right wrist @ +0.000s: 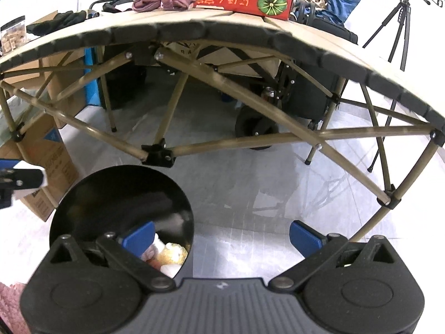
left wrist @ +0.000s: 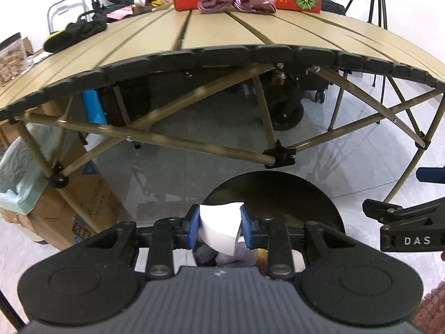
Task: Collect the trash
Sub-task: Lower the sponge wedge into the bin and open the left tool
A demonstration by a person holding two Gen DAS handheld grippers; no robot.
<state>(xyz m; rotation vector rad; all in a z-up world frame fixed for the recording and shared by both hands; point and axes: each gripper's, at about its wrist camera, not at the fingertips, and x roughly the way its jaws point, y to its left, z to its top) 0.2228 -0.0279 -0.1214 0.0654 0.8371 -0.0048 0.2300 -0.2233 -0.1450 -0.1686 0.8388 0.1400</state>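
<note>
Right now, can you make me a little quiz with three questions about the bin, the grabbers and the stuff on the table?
1. Where does the left gripper hold the white paper piece?
A. on the table
B. over the black bin
C. beside the tripod

2. What colour is the long box on the table?
A. red
B. green
C. yellow

3. How are the right gripper's jaws?
A. shut on a bottle
B. shut on nothing
C. wide open

Answers: 1 B, the black bin lies right under the clamped piece. 2 A, its sides are red with a green round picture. 3 C, the blue pads stand far apart with only floor between.
</note>
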